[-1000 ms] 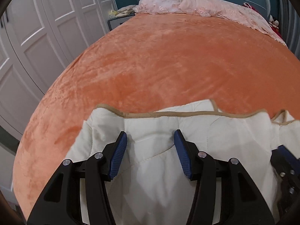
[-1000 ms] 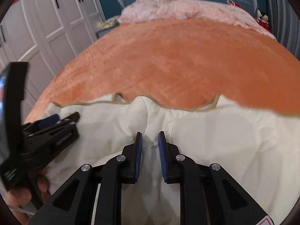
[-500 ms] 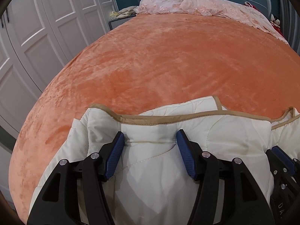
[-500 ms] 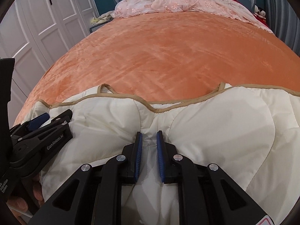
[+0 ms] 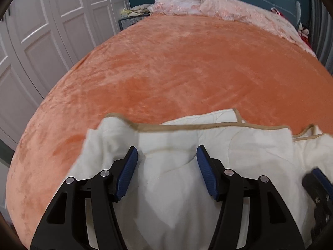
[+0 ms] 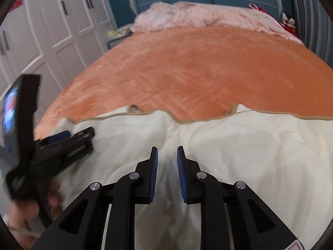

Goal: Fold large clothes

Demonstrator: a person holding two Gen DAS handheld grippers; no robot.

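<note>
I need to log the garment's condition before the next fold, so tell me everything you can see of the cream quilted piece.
The cream quilted garment looks padded and soft, with stitched seams and a tan binding along its edge. It lies rumpled and layered on the orange plush bedspread, at the near end. The right gripper pinches a ridge of it; the left gripper is open over it.
</note>
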